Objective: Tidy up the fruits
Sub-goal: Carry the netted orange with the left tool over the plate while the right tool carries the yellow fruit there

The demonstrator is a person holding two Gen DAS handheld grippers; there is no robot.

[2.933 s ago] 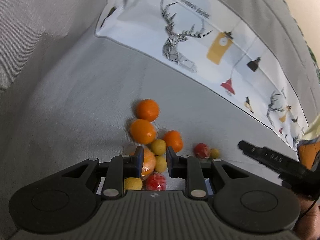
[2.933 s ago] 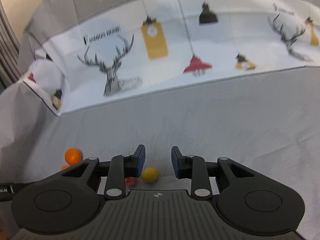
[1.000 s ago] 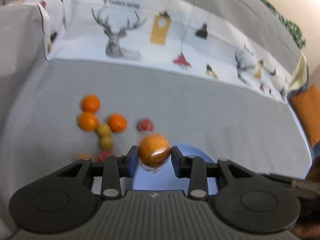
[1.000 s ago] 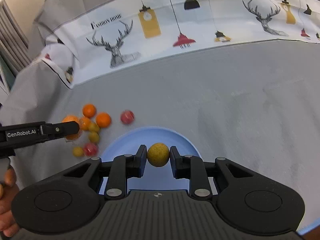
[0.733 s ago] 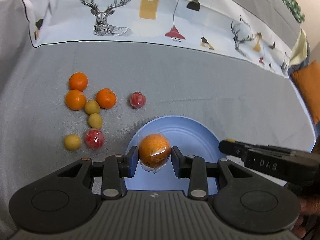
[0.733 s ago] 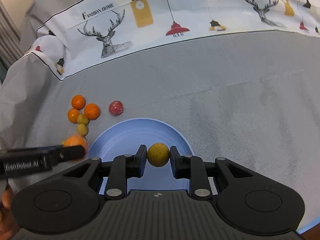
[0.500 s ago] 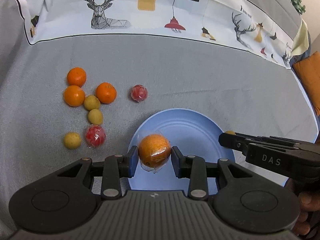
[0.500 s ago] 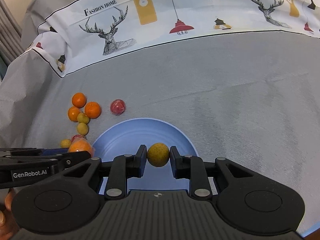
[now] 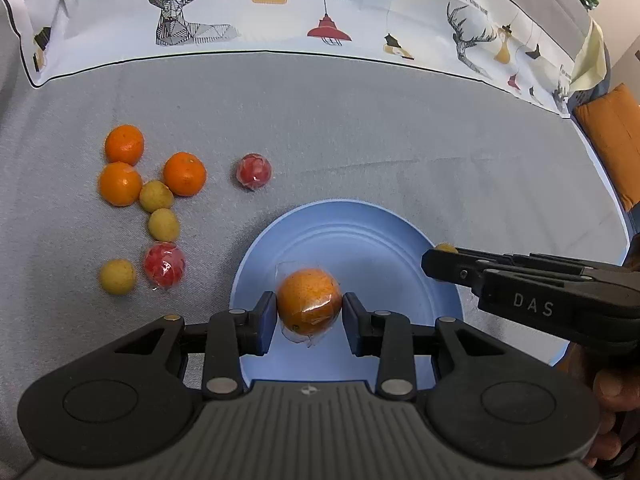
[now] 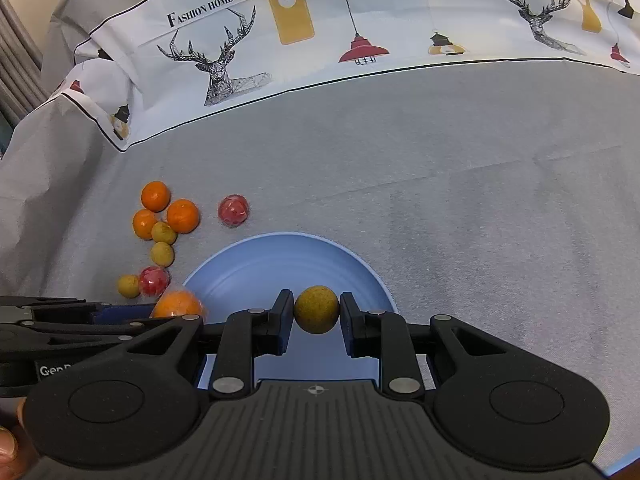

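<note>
My left gripper [image 9: 309, 312] is shut on a plastic-wrapped orange [image 9: 309, 307] and holds it over the near left part of the blue plate [image 9: 372, 240]. My right gripper [image 10: 316, 314] is shut on a small yellow fruit [image 10: 316, 309] above the same plate [image 10: 280, 256]. The right gripper also shows in the left wrist view [image 9: 434, 264], coming in from the right. The wrapped orange also shows in the right wrist view [image 10: 178, 304]. The plate itself looks bare.
Left of the plate, several loose fruits lie on the grey cloth: three oranges [image 9: 184, 174], three yellow fruits [image 9: 163, 224] and two red wrapped fruits [image 9: 165, 266]. A printed deer cloth [image 9: 320, 8] runs along the far edge. An orange cushion [image 9: 616, 136] is at far right.
Both grippers closed on their fruits, lifted them and carried them over the blue plate. In the last half second both edged a little further in over the plate.
</note>
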